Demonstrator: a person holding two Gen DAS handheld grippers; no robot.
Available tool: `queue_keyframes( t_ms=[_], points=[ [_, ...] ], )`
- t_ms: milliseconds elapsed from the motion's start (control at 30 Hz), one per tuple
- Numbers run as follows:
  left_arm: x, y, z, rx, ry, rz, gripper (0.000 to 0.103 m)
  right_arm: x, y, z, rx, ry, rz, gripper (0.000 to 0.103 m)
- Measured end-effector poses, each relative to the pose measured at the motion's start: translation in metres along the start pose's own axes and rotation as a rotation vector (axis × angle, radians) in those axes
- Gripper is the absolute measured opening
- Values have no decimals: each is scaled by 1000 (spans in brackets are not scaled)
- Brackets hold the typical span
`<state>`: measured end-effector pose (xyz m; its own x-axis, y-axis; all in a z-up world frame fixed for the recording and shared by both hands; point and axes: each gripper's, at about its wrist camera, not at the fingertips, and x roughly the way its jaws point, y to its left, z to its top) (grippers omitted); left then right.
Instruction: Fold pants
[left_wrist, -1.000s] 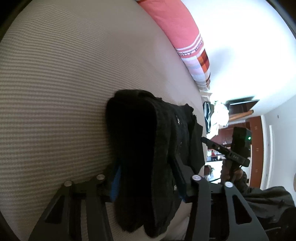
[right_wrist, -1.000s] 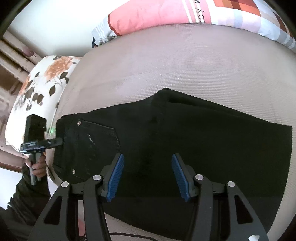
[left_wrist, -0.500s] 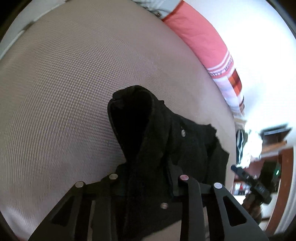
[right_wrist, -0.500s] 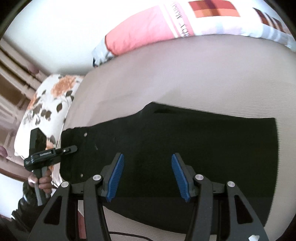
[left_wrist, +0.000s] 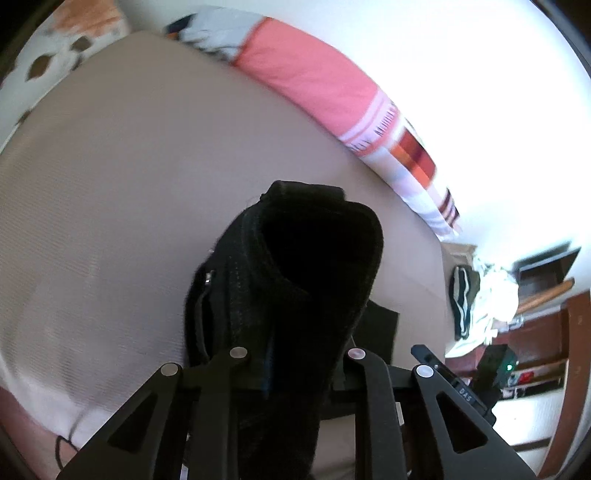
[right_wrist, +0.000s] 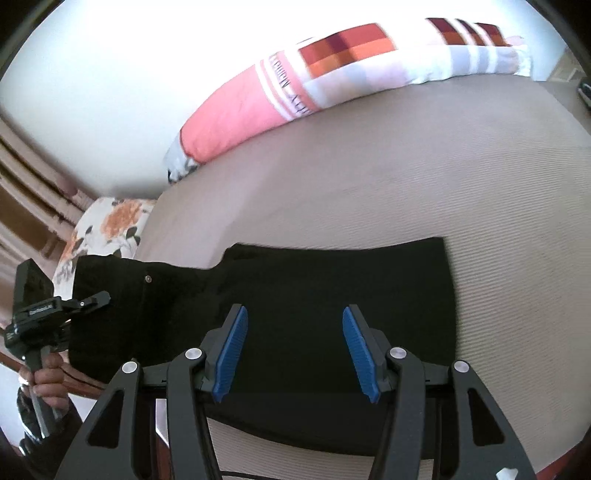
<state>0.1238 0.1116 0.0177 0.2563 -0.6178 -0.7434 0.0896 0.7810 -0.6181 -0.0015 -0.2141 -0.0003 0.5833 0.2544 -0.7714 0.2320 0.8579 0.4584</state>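
Black pants (right_wrist: 332, 288) lie flattened across the beige bed (right_wrist: 406, 166), with the waist end at the left. My left gripper (left_wrist: 295, 332) has the bunched waistband (left_wrist: 317, 258) between its fingers and holds it lifted off the bed; its jaws are closing on the cloth, which hides the pads. In the right wrist view that gripper (right_wrist: 103, 297) bites the waist edge, held by a hand (right_wrist: 44, 373). My right gripper (right_wrist: 293, 332) hovers open above the middle of the pants, its blue pads (right_wrist: 232, 350) holding nothing. Its tip (left_wrist: 421, 350) shows at the right of the left wrist view.
A long pink, white and orange striped pillow (right_wrist: 236, 122) runs along the far side of the bed against the white wall. A floral pillow (right_wrist: 110, 221) sits at the bed's left end. Clothes and shelves (left_wrist: 487, 295) stand beyond the bed's right end.
My left gripper closed tighter on the waistband and rose, lifting it off the bed. My right gripper drew back and up, so the pants look smaller; its jaws stayed open.
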Motion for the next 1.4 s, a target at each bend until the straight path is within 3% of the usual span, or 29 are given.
queue_keyframes(
  t_ms=[233,367,733,867,933,1100,1233,1400],
  points=[
    [54,-84,-20,92,41,-33,19,-34,-48,-2,52,-79,-24,53],
    [99,-118,-36,153,85,-2,19,-40,-69,-7,99,-107,-27,53],
    [169,-123,-73,267,82,89,22,-36,-95,-16,174,-103,11,53],
    [173,-133,-79,314,93,89,35,-31,-97,-17,185,-86,17,53],
    [170,-137,-82,339,99,83,49,-30,-97,-19,184,-84,17,53],
    [148,-144,-93,395,73,23,62,-24,-96,-19,180,-62,10,53],
    [118,-129,-93,430,-28,87,66,-8,-95,-17,168,15,83,56],
    [100,-88,-83,369,-88,210,67,21,-89,-5,108,123,164,58]
  ],
)
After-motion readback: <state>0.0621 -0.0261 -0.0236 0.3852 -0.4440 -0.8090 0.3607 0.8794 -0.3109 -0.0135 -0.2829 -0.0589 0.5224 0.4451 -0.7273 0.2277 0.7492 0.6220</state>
